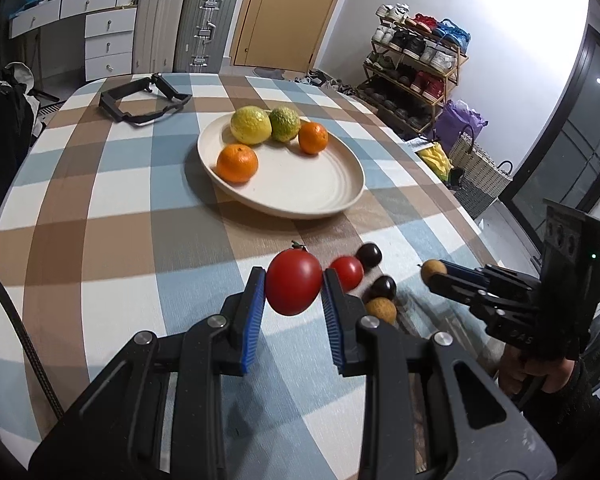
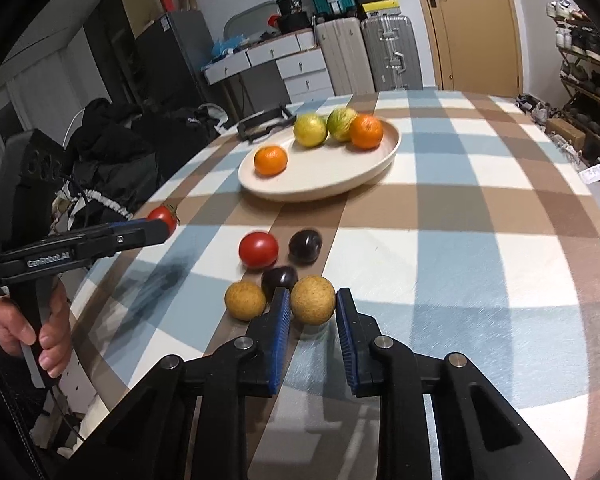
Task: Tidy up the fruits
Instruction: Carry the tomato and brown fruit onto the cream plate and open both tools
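Gripping a red tomato (image 1: 293,287) low in the frame, the left gripper (image 1: 294,292) holds it off the checked table (image 1: 100,216), the right gripper (image 2: 313,307) seemingly clamps a tan fruit (image 2: 313,299), citrus sits on the plate (image 1: 300,184) beyond

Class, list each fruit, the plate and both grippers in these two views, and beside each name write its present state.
Left gripper: shut on the large tomato, lifted.
Right gripper: shut on a tan round fruit.
Small tomato: loose on the tablecloth.
Two dark plums: loose on the cloth.
Second tan fruit: loose on the cloth.
Plate: holds two oranges, a lemon and a green citrus.
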The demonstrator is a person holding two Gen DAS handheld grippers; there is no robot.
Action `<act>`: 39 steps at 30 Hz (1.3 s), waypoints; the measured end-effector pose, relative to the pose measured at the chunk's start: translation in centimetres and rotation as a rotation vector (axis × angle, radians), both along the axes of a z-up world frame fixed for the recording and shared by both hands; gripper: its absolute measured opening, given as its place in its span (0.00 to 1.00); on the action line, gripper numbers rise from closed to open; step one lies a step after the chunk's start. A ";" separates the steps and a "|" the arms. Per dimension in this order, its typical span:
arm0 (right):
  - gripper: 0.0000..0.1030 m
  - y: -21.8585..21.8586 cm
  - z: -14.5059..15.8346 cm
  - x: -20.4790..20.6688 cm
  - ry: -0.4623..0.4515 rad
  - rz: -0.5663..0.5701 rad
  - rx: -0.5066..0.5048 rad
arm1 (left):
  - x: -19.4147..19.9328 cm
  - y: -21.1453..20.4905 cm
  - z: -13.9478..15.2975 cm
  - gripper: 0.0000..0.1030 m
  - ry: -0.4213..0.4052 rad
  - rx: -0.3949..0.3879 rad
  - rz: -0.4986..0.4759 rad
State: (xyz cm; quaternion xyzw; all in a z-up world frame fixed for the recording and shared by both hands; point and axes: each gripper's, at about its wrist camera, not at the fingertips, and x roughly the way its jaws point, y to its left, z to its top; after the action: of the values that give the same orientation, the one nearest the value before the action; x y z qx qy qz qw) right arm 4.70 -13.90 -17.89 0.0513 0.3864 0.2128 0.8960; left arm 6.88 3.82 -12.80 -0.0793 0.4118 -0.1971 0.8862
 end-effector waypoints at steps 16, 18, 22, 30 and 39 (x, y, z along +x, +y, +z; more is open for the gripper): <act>0.23 -0.1 5.8 7.1 -0.094 0.022 0.040 | 10.2 1.9 2.6 0.25 -0.036 -0.002 0.073; 0.23 0.3 6.4 8.4 -0.101 0.032 0.041 | 11.8 1.8 2.7 0.25 -0.037 -0.003 0.071; 0.23 1.5 7.4 11.2 -0.114 0.051 0.049 | 15.0 1.7 2.4 0.25 -0.024 -0.009 0.064; 0.23 3.5 7.2 16.2 -0.099 0.079 0.063 | 19.5 1.7 0.5 0.25 0.012 -0.009 0.051; 0.23 5.7 4.8 20.0 -0.043 0.105 0.054 | 21.8 1.8 -1.2 0.25 0.041 -0.018 0.040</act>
State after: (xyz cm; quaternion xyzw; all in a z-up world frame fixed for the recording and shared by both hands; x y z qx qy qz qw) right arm 24.74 -8.19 -13.09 0.0504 0.3634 0.2707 0.8900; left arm 28.71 5.60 -14.01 -0.0995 0.4265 -0.1815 0.8805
